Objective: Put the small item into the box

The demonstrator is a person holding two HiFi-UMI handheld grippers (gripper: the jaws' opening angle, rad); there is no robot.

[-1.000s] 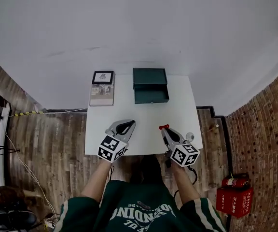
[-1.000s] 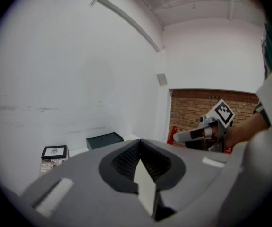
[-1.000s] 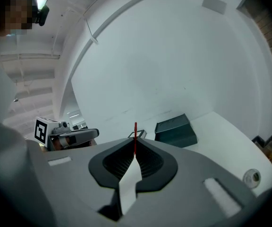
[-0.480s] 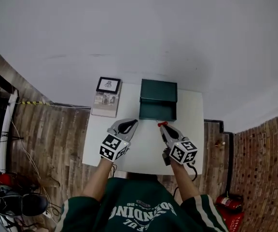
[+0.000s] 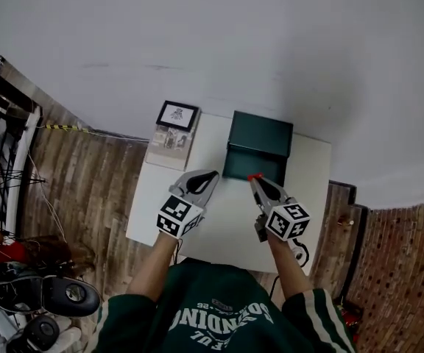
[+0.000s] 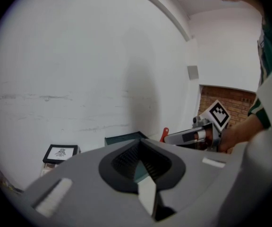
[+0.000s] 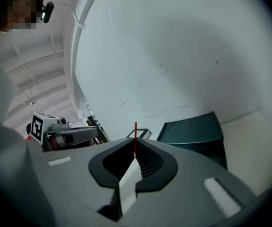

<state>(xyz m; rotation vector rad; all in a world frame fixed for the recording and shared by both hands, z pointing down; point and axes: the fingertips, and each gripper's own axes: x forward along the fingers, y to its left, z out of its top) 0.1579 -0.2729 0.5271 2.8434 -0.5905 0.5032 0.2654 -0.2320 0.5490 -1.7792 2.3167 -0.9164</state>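
White wall (image 5: 197, 43) fills the far side of the head view, and dark wood-plank floor (image 5: 87, 190) runs along the 9 o'clock side of a small white rectangular table (image 5: 223, 223). At the table's 12 o'clock edge stands the dark green rectangular box (image 5: 260, 137). Off toward 10 o'clock, apart from the box, a black-framed picture (image 5: 177, 115) sits at the far end of a pale booklet (image 5: 169, 140) at the table's corner. The person in a green shirt (image 5: 219, 318) stands at 6 o'clock with a tool in each hand. The right gripper (image 5: 255, 179) points toward 11 o'clock, its claw clamped tight on the small thin red item (image 5: 254, 176). In the right gripper view that red sliver stands straight up out of the pinched tips, with the box beyond it toward 2 o'clock. In the head view the item lies right over the box's near, 6 o'clock edge, though how high above the box it is cannot be told. The left gripper (image 5: 210, 174) hangs over the table at 9 o'clock of the right one, near it but apart, and points toward 1 o'clock. Its own view shows its tips pressed together with nothing between them — only a strip of green box shows through the hollow behind the tips. Each tool carries its black-and-white marker cube (image 5: 178, 215) at the wrist end.
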